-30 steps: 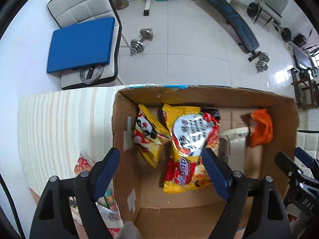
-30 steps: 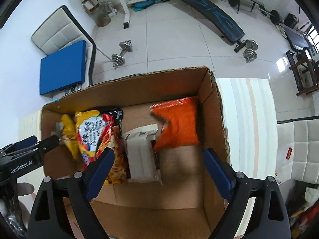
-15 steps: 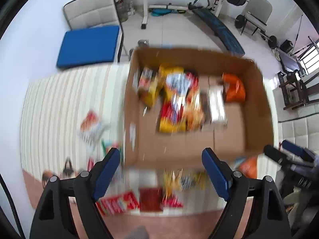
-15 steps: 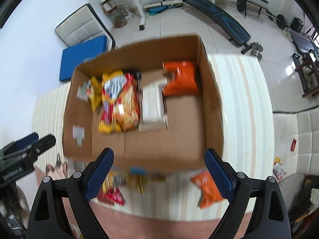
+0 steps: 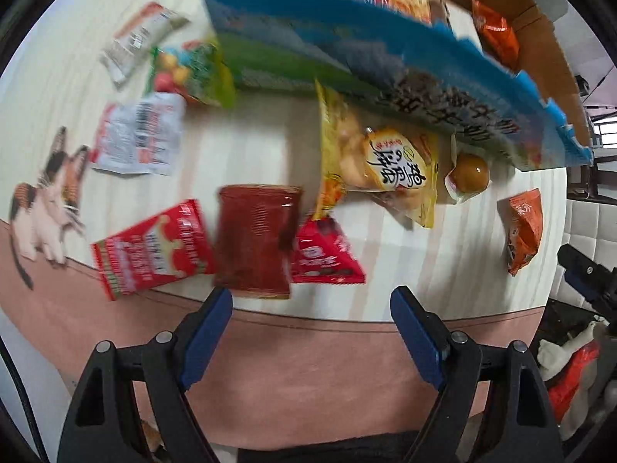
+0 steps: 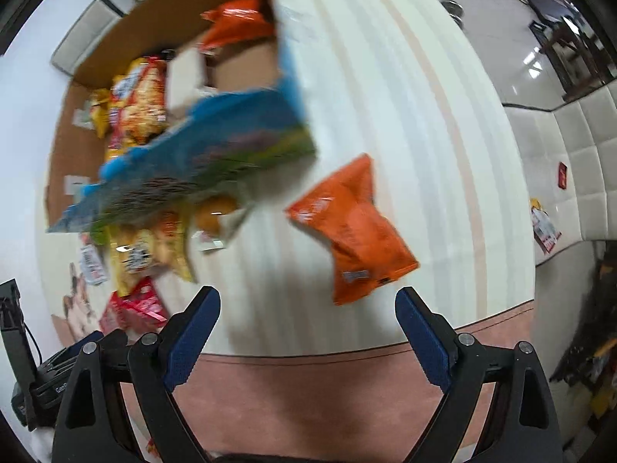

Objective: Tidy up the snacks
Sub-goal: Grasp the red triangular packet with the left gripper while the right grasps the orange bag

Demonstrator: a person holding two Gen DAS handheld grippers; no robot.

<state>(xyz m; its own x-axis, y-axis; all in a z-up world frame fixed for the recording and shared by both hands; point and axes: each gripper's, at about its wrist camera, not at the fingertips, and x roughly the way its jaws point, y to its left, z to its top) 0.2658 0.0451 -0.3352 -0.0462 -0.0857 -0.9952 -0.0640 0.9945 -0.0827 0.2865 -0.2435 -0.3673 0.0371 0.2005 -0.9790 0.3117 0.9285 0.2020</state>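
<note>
Both grippers have drawn back from the cardboard box (image 6: 115, 54) toward the counter (image 6: 405, 123) edge; the left gripper (image 5: 311, 310) and right gripper (image 6: 307, 310) are spread and empty, so probably the next pick is a loose snack such as the orange bag (image 6: 353, 227).

One box (image 5: 532, 11). Two tools, left (image 5: 311, 310) and right (image 6: 307, 308). Three red packets (image 5: 152, 249), two orange bags (image 6: 356, 227), one yellow bag (image 5: 380, 169), one egg (image 5: 470, 171).

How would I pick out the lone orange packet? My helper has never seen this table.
Start at the cardboard box with the blue printed front. On the striped tablecloth to its right, ahead of the open right gripper, lies the orange packet. It sits alone, apart from the red and yellow packets clustered left.
</note>
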